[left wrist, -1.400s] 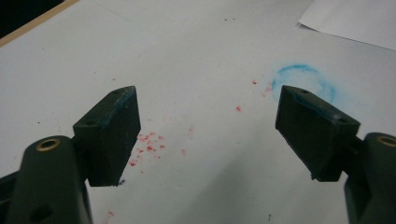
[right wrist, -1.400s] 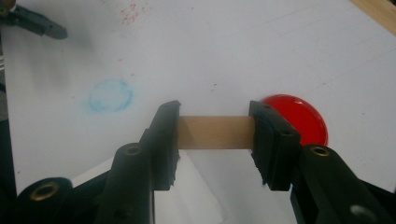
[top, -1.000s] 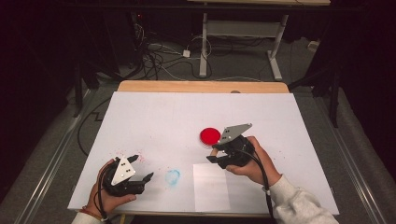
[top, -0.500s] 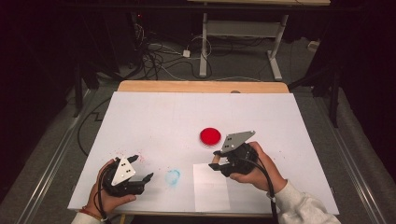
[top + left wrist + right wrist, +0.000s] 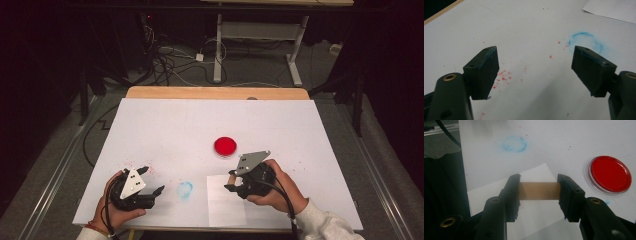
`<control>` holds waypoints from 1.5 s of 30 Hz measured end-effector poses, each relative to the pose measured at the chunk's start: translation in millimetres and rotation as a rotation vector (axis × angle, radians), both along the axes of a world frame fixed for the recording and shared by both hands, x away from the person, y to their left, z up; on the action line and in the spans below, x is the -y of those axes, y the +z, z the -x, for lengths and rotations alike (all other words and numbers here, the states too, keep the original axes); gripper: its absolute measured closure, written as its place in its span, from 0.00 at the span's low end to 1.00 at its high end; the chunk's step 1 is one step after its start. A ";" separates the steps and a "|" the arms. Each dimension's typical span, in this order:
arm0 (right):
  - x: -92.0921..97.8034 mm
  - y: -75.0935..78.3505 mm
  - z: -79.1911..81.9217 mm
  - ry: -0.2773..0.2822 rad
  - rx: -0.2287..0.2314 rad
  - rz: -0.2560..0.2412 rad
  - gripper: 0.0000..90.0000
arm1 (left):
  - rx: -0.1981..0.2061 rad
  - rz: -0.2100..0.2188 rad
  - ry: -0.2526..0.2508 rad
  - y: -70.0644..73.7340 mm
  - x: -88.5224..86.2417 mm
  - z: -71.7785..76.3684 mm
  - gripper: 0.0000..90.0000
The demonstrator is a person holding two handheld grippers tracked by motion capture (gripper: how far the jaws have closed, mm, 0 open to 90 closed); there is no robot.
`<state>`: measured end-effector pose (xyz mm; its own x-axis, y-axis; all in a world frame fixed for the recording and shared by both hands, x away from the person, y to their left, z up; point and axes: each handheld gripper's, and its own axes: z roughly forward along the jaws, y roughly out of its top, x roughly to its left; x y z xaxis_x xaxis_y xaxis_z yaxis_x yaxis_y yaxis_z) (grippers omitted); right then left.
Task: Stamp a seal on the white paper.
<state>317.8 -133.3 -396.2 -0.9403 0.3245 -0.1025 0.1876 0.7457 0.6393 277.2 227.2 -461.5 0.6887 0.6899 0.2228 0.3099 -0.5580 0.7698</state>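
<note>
1. Your right gripper (image 5: 538,195) has its fingers (image 5: 512,195) clamped on a small tan block (image 5: 538,191), which looks like a wooden stamp. The block spans the gap between the two pads and is held level, just above the white paper sheet (image 5: 541,215). In the high view the same gripper (image 5: 239,184) sits over the sheet's upper right part.

2. Your left gripper (image 5: 534,72) has its fingers (image 5: 484,71) spread wide with nothing between them. It rests low over the counter (image 5: 524,30), apart from the work, at the near left corner in the high view (image 5: 150,182).

3. Around the right gripper: the paper sheet (image 5: 226,200) lies at the counter's near edge. I see no print on the part of it that shows, so I judge the stamping has not happened yet.

4. Farther out: the red ink pad (image 5: 610,174) in its clear round dish sits well beside the sheet, toward the counter's middle (image 5: 225,146). Whether the stamp's face already carries ink cannot be told, since it points away from every camera.

5. Old marks: a blue ring smudge (image 5: 184,189) and red specks (image 5: 502,75) stain the counter (image 5: 200,120) left of the sheet. They are not on the paper.

6. My reading of progress: the stamp is picked up and brought over the sheet. Pressing it down, lifting it and setting it aside are left.
</note>
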 end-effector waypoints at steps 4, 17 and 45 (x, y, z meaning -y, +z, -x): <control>0.0 -3.7 2.7 0.007 -0.005 0.011 0.62 | -0.012 0.003 0.003 -0.5 0.5 0.4 0.24; -6.2 -19.3 8.4 0.037 -0.026 0.062 0.62 | -0.016 0.001 0.000 -1.2 0.5 -0.4 0.24; -20.9 -58.5 1.6 0.066 -0.109 0.165 0.62 | -0.018 0.000 -0.007 -1.1 1.7 -0.4 0.24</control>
